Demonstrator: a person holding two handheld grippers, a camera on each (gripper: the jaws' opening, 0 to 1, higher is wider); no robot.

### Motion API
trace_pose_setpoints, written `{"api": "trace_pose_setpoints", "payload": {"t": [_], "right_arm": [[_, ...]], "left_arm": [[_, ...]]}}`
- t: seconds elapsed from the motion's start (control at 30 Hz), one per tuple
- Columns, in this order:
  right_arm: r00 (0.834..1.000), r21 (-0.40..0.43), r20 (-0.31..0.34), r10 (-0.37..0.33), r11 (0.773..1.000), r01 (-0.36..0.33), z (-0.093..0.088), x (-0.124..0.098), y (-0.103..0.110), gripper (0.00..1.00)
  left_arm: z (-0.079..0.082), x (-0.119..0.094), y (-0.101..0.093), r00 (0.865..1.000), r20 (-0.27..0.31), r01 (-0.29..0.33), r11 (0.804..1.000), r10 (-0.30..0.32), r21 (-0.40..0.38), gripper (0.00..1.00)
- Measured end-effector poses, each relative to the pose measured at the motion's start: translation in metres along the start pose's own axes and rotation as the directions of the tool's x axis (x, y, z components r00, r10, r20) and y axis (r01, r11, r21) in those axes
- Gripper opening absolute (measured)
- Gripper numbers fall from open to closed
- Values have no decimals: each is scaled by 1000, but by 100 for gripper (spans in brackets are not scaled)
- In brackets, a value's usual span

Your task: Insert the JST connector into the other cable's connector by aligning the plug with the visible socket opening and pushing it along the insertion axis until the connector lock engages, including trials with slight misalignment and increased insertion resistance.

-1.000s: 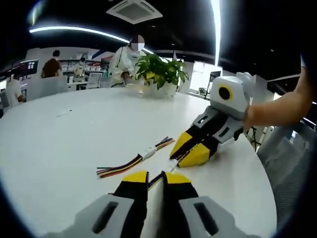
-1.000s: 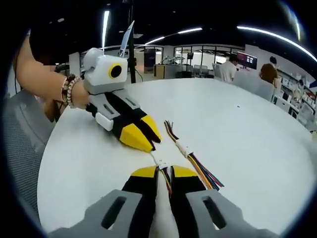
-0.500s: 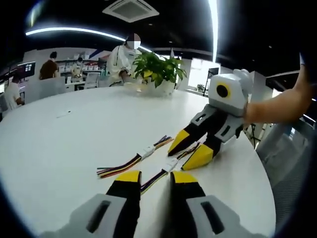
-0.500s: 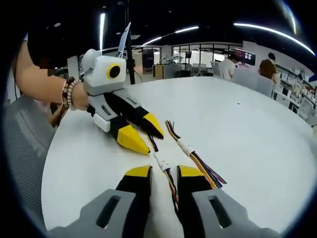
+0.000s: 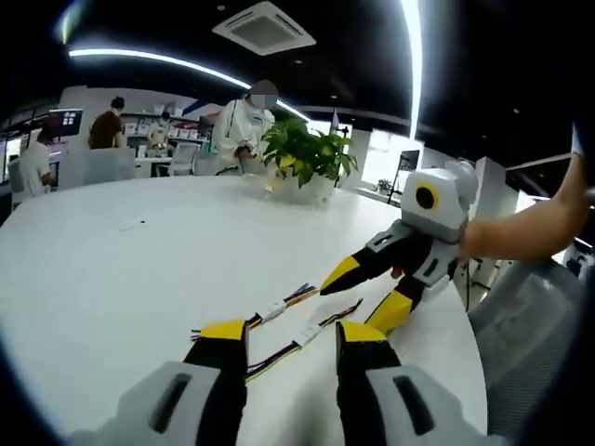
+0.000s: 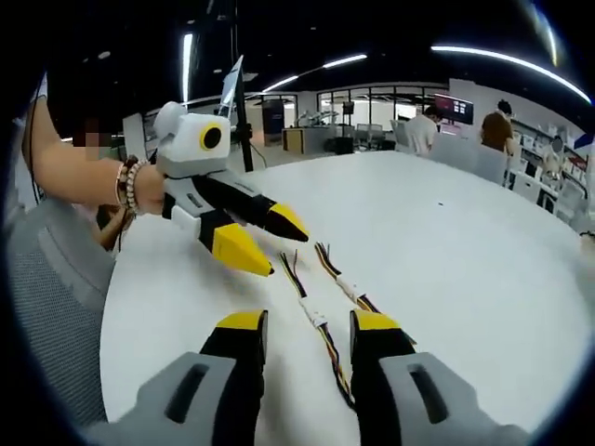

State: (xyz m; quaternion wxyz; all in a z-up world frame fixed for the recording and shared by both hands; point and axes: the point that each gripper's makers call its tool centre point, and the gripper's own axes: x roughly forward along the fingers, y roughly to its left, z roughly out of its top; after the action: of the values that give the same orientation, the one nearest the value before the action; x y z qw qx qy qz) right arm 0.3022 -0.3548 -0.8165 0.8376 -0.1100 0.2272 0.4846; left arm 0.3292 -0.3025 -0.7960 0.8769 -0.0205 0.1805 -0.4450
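A: Left gripper view, what's showing?

B: Left gripper is sitting with jaws spread, pinching nothing. The mated cable is lying on the white table just ahead of the gap between the tips, its white connector roughly centred there and its wires running back toward the left jaw. A second cable is lying just beyond it, near and roughly parallel. The right gripper is coming in from the right, jaws wide apart, tips hanging past the far ends of both cables, touching neither.

A: Right gripper view?

B: Right gripper is also gaping, holding nothing. The mated cable is running up through the gap between its jaws, connector sitting level with the tips. The second cable is lying just to the right of it, beside the right jaw. The left gripper is entering from the upper left, jaws parted, tips near the cables' far ends.
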Motion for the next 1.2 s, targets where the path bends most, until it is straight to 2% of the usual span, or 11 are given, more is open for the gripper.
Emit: {"api": "trace_pose_setpoints", "payload": {"t": [0.13,0.3,0.37,0.57,0.63,0.73,0.83,0.93,1.0,1.07,1.2], "right_arm": [[1000,-10,7,-16,1000,16,8,-9,2,37],[999,-32,25,-26,999,27,21,-19,7,38],[999,-33,28,-31,999,31,25,-21,9,40],[998,-29,47,-51,998,52,38,-33,13,49],[997,-24,56,-59,998,60,44,-38,14,53],[994,-28,83,-73,997,76,53,-46,16,59],[990,-25,105,-91,995,94,60,-54,16,65],[984,-15,125,-123,992,126,66,-61,14,75],[979,-1,138,-148,989,150,69,-66,13,86],[974,-2,155,-164,986,166,73,-72,14,93],[966,1,168,-196,980,199,75,-82,15,99]], "left_arm": [[11,-10,-1,1000,19,-17,1000,17,2,52],[19,-22,-12,1000,12,-12,999,11,38,65],[23,-27,-13,1000,11,-24,999,24,38,68],[41,-45,-11,995,48,-85,996,84,27,88],[45,-52,-10,994,53,-101,995,99,22,90],[51,-69,-6,985,59,-166,985,163,42,90],[58,-83,-11,982,82,-174,983,170,52,92],[62,-96,-14,977,96,-198,979,192,51,97],[63,-107,-15,973,96,-212,977,208,36,99],[68,-118,-13,964,129,-239,971,234,24,99],[79,-140,-20,949,184,-258,966,256,-13,99]]}}
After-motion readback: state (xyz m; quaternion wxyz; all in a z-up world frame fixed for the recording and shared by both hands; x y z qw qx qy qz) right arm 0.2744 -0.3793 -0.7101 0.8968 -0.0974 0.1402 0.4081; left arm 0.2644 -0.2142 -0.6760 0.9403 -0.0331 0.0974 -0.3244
